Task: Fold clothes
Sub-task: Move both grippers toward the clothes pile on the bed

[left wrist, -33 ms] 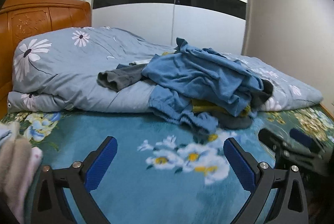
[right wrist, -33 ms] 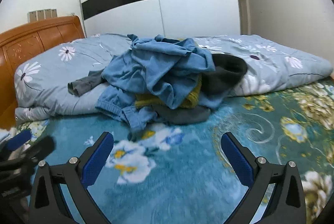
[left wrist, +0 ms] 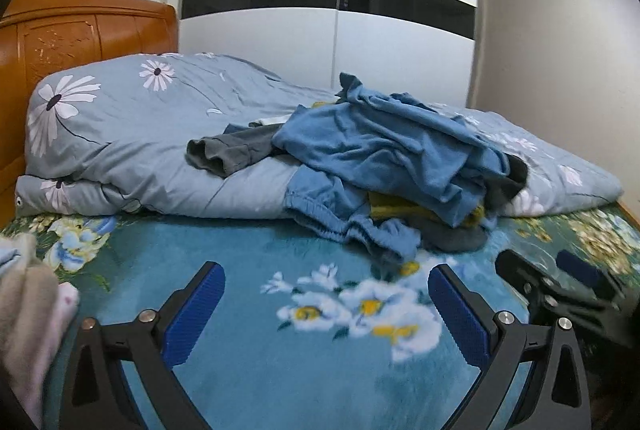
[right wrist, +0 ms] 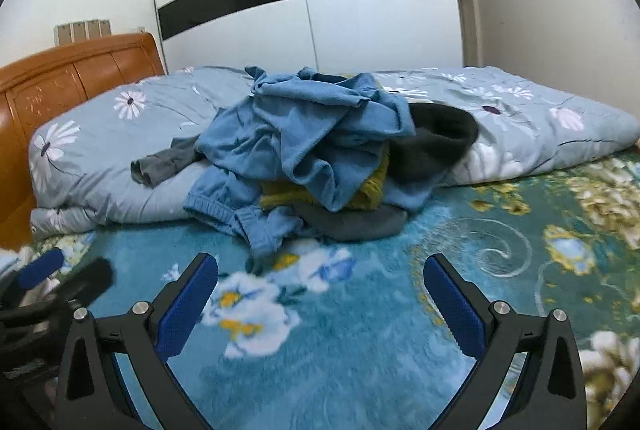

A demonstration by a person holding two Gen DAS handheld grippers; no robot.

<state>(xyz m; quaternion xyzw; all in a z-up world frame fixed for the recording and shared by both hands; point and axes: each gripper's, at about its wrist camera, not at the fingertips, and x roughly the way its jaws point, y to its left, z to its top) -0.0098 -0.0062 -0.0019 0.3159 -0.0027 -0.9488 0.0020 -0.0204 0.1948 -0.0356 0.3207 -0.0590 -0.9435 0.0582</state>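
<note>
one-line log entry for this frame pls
left gripper: open, empty | right gripper: open, empty | clothes pile: unfolded, untouched | phase: pre-grasp

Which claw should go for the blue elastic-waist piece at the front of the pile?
Right, marginally. Both claws are open and empty. In the right wrist view the blue waistband lies just ahead of the right claw. The left claw sees it ahead but slightly to the right, with the pile further right.
</note>
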